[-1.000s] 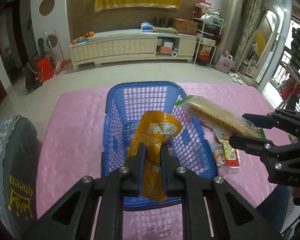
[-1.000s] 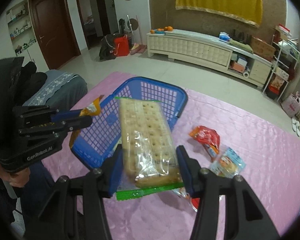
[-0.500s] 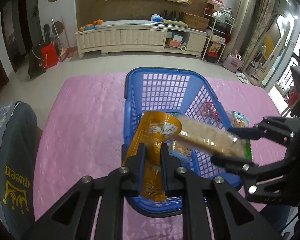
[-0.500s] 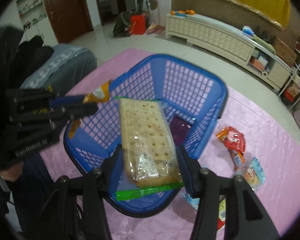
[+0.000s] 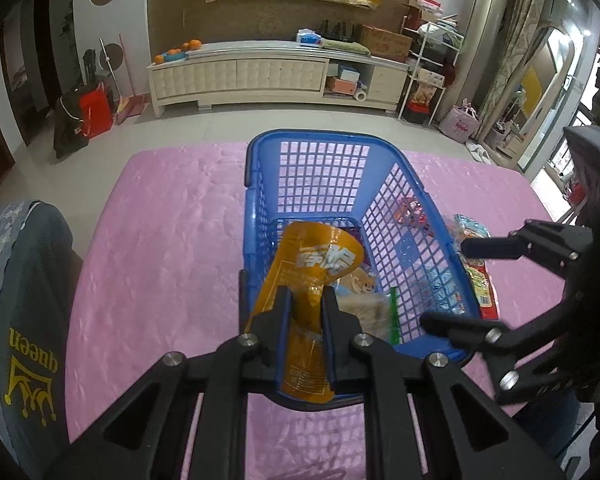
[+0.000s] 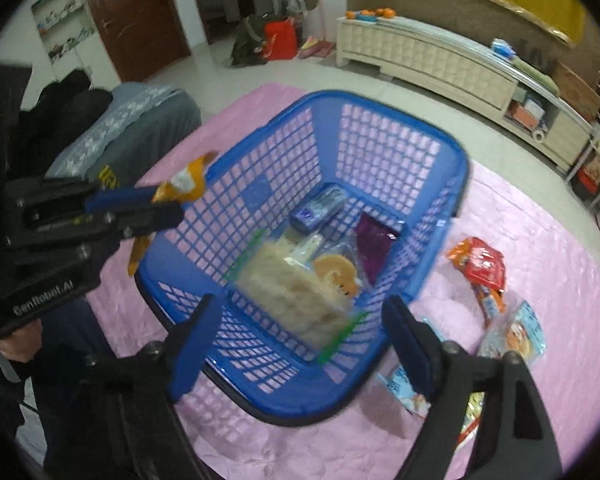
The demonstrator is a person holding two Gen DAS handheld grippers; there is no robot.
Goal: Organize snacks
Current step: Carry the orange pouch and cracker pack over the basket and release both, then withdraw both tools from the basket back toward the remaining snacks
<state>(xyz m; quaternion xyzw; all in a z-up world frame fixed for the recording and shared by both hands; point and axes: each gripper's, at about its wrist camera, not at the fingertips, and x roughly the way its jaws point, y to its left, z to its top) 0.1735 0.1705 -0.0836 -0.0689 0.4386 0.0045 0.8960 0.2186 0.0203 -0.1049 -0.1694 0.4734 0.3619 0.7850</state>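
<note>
A blue plastic basket [image 5: 260, 208] [image 6: 384, 104] stands on the pink cloth. My left gripper [image 5: 303, 300] is shut on an orange snack pouch [image 5: 312, 264] and holds it over the basket's near left rim; it also shows in the right wrist view [image 6: 140, 204]. My right gripper [image 6: 296, 316] is open and empty above the basket's near rim; it also shows in the left wrist view [image 5: 456, 284]. The cracker pack [image 6: 296, 296] with green ends lies in the basket among other snacks.
Loose snack packs lie on the cloth right of the basket: a red one [image 6: 480, 260] and pale blue ones [image 6: 516, 332]. A grey chair back [image 5: 16, 304] stands at the left. A long cabinet [image 5: 260, 76] lines the far wall.
My right gripper carried the cracker pack over the basket, opened and let it fall in. The left gripper kept its hold on the orange pouch.
</note>
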